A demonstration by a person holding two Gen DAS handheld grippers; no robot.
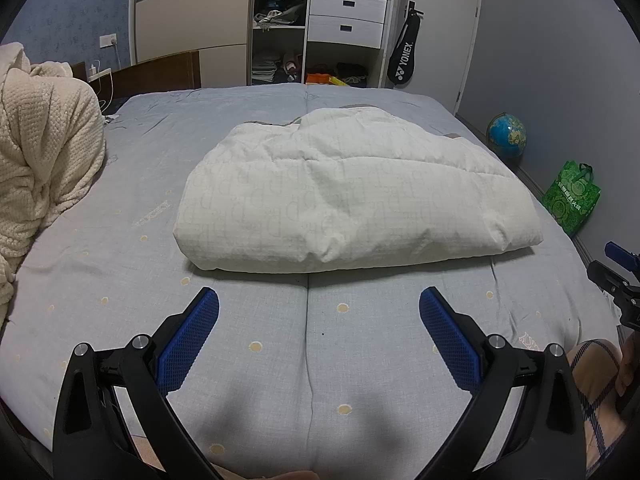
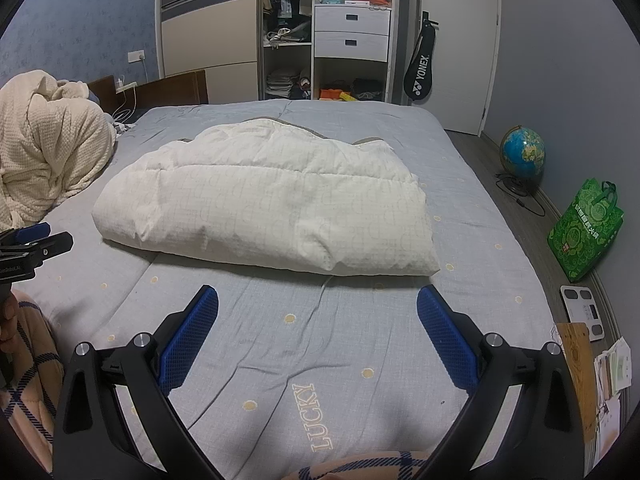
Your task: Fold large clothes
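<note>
A puffy white padded garment [image 1: 352,192] lies folded into a thick rectangle in the middle of the grey-blue bed [image 1: 120,264]; in the right wrist view the garment [image 2: 272,208] sits ahead and slightly left. A brown lining edge peeks out along its far side. My left gripper [image 1: 319,304] hovers open just short of the garment's near edge, nothing between its blue pads. My right gripper [image 2: 317,302] is open too, short of the garment's near right corner and holding nothing. The right gripper [image 1: 616,280] shows at the right edge of the left wrist view, the left gripper [image 2: 32,248] at the other view's left edge.
A cream knitted blanket [image 1: 44,168] is heaped on the bed's left side. A wardrobe with drawers [image 1: 344,20] stands behind the bed. A globe [image 2: 522,152], a green bag [image 2: 586,228] and a scale [image 2: 582,308] sit on the floor to the right. A checked sleeve [image 2: 24,380] is near.
</note>
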